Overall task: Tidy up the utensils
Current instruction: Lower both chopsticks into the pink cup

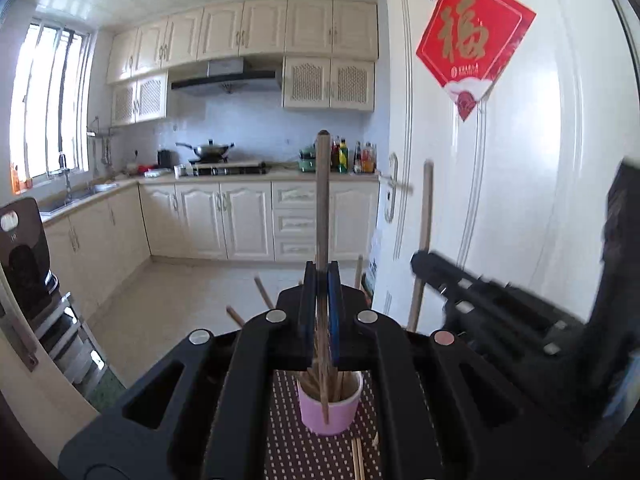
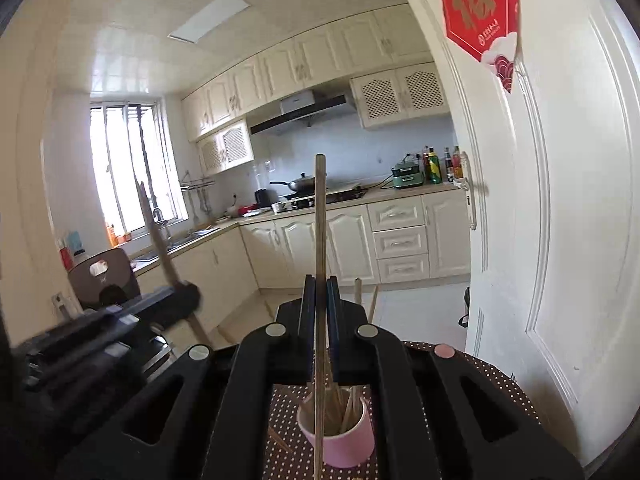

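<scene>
Left wrist view: both grippers (image 1: 321, 280) (image 2: 320, 292) clamp chopsticks (image 1: 322, 200) (image 2: 319, 220) upright; lower straight into pink cup (image 1: 340, 412) (avoid rim).

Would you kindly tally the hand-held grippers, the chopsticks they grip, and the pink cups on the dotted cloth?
Hand-held grippers: 2 (left hand-held gripper, right hand-held gripper)
Gripped chopsticks: 2 (left-held chopstick, right-held chopstick)
Pink cups: 1 (pink cup)
Total: 5
More chopsticks stand in the cup, too bunched to count.
</scene>
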`<state>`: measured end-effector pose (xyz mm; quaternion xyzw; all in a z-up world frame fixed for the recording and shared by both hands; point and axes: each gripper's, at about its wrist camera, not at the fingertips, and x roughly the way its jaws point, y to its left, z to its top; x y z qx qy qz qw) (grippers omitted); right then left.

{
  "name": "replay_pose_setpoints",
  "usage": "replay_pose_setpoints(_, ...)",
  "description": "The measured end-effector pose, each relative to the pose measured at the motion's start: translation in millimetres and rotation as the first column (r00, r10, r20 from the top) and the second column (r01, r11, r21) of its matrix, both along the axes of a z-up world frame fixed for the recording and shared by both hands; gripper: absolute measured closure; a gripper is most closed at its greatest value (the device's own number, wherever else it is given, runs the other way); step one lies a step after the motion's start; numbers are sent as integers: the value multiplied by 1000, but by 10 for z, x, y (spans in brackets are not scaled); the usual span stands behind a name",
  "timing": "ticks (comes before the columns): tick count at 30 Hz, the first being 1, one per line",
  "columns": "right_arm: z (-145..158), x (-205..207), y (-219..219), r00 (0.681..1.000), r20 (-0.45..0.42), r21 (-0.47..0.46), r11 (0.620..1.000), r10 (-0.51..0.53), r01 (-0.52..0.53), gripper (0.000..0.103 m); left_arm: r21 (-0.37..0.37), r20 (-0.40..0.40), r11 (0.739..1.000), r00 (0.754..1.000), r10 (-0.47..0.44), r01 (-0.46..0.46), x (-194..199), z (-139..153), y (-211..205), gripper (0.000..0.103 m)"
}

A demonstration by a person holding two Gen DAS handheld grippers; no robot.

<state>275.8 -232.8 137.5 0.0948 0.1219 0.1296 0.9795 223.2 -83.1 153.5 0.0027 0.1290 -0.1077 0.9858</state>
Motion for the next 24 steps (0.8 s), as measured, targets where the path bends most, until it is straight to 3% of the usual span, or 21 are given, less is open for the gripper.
replay_pose_setpoints(12, -16, 307, -48, 996, 52, 50, 997, -66, 64, 99, -10, 39, 1000, 999, 0, 0, 222, 103, -88, 97)
replay_pose_setpoints(24, -197, 628, 37, 996, 46, 23, 997, -80, 79, 99, -49, -42, 998, 999, 23, -25, 682, -170, 26, 97)
